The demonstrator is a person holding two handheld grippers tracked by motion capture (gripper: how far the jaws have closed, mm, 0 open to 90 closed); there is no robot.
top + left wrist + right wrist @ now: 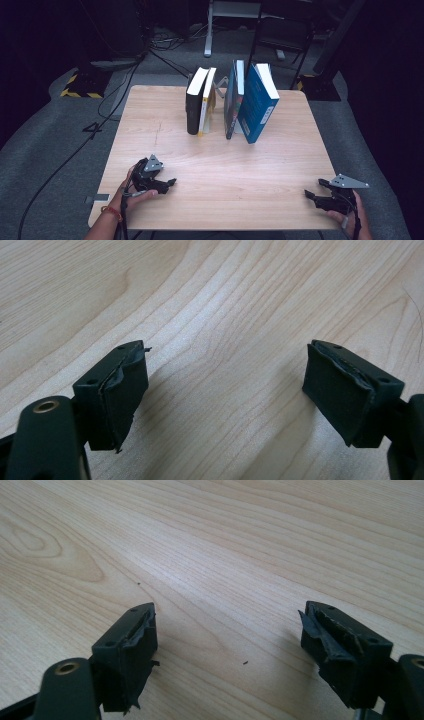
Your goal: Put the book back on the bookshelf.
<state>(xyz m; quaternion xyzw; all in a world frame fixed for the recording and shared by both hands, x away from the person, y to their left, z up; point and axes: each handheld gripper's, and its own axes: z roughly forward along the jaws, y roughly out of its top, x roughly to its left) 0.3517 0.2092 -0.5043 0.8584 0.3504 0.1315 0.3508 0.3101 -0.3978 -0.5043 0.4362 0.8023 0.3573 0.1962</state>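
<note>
The left gripper (170,182) rested low on the near left part of the wooden table (225,175), held in the person's left hand (134,192), its tips turned toward the table's middle. In the left gripper view its jaws stood wide apart with nothing but bare wood grain between them. The right gripper (308,194) lay at the near right corner, held in the right hand (350,212) and pointing left across the table — its jaws were likewise spread, with only tabletop between them in the right gripper view.

Well apart from both grippers, at the far middle of the table, stood four books. A black book (194,102) and a thin white-and-yellow book (206,102) stood touching each other on the left. Just to their right, a dark book (232,100) stood upright, and a blue book (257,102) leaned with its top tilted to the right.
</note>
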